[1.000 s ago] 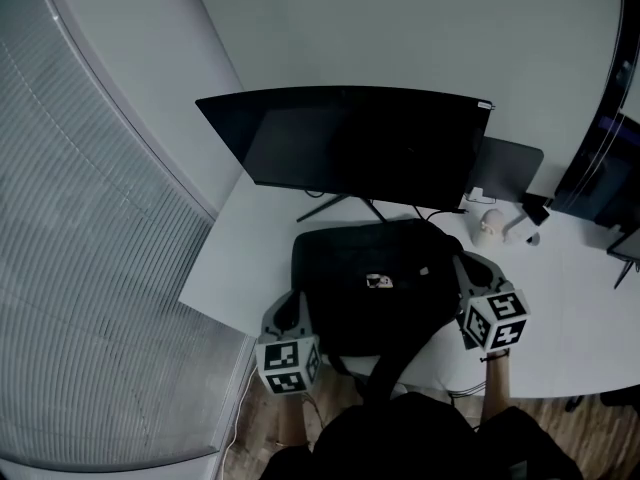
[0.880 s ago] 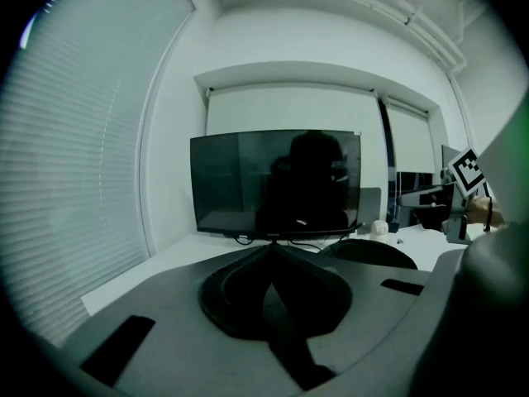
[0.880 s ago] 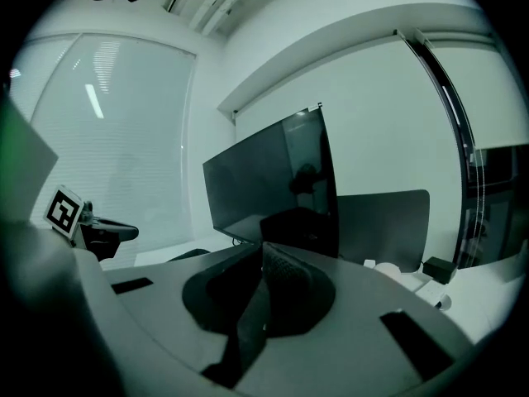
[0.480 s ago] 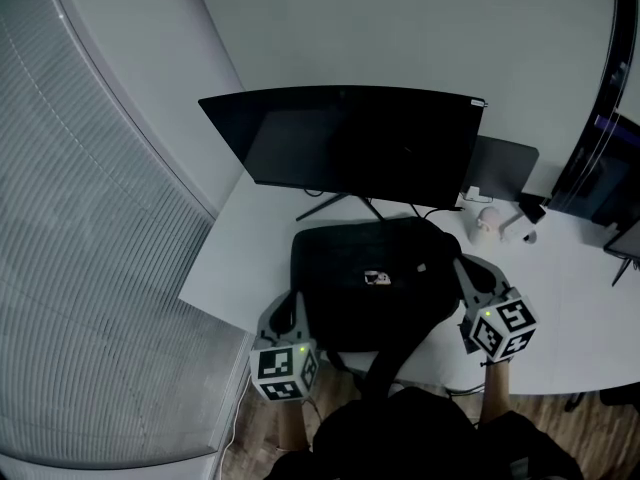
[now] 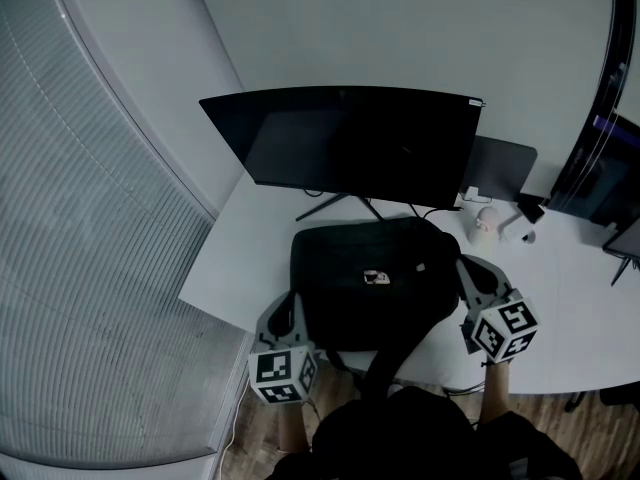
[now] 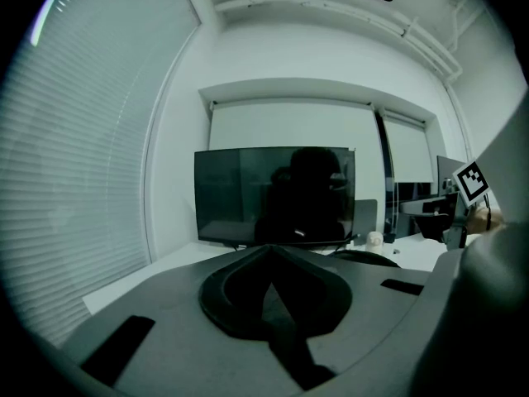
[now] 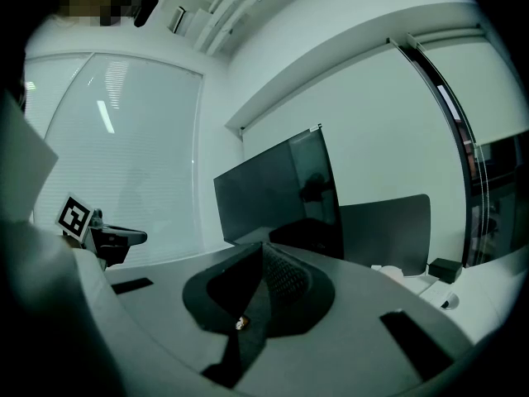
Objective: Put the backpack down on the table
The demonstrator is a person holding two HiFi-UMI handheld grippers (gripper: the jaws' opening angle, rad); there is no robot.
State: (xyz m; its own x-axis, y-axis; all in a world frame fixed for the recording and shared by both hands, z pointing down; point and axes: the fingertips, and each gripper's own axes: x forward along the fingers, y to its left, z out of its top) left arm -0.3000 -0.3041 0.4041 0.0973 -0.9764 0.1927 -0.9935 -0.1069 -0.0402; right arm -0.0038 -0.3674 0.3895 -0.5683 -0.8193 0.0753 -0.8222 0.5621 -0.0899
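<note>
the black backpack [image 5: 370,283] lies flat on the table [image 5: 240,258], close to its front edge and just before the foot of the dark monitor [image 5: 350,143]. one strap [image 5: 395,353] trails over that edge toward the person. the left gripper [image 5: 296,303] sits at the bag's left side and the right gripper [image 5: 466,268] at its right side. each has its jaws clenched tight together.

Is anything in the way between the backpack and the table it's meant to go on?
Nothing visible stands in the way. The backpack already appears to lie on the table, just in front of the monitor.
</note>
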